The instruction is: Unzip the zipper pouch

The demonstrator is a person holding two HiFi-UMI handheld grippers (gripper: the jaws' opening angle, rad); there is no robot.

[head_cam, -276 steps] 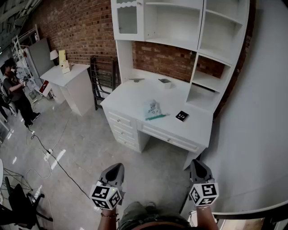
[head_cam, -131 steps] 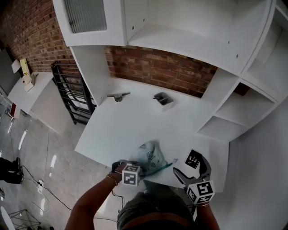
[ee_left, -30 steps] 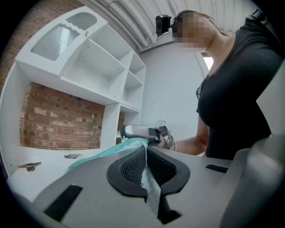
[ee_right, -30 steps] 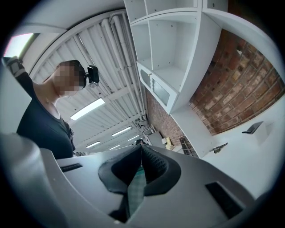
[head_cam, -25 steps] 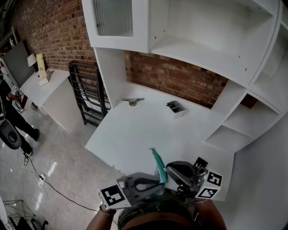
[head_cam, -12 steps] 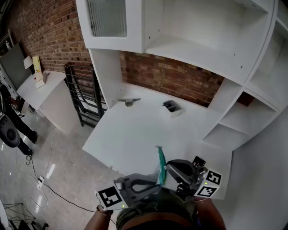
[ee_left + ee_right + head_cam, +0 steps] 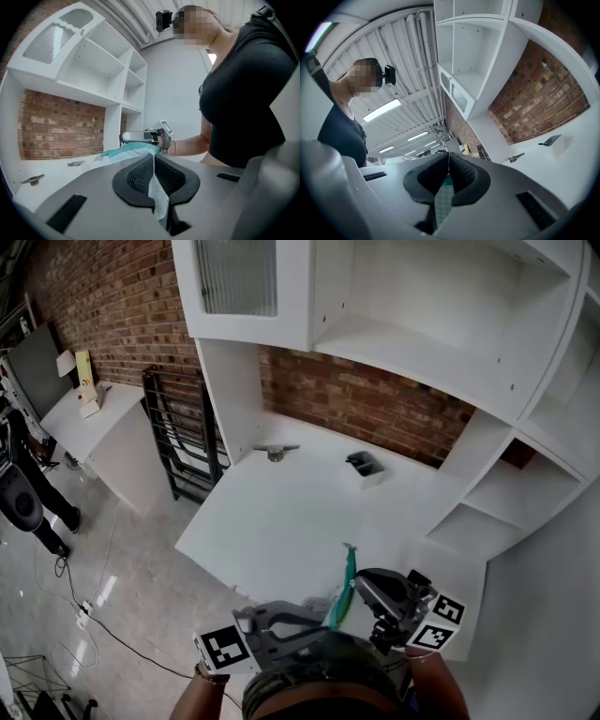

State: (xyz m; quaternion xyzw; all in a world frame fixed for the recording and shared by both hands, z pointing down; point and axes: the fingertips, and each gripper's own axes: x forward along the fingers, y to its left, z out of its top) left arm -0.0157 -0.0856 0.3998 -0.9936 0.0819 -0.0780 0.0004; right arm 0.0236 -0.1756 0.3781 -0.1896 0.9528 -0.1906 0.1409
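The zipper pouch [image 7: 343, 589], clear plastic with a green zipper edge, hangs in the air over the front edge of the white desk [image 7: 281, 512]. My left gripper [image 7: 323, 620] comes in from the lower left and is shut on the pouch's clear plastic [image 7: 154, 192]. My right gripper [image 7: 361, 585] meets the pouch from the right and is shut on a green-tinted part of it [image 7: 443, 197]. In the left gripper view the green edge [image 7: 129, 151] runs away from my left gripper [image 7: 153, 157] toward the right gripper [image 7: 140, 137]. Whether the zipper is undone is hidden.
A small grey tray [image 7: 366, 466] and a metal object [image 7: 275, 452] lie at the back of the desk, under the white shelf unit [image 7: 422, 343]. A black rack [image 7: 178, 442] stands left of the desk. A person [image 7: 23, 498] stands on the floor at the far left.
The pouch's green edge and both grippers have shifted a little to the right in the head view. Both grips are unchanged.
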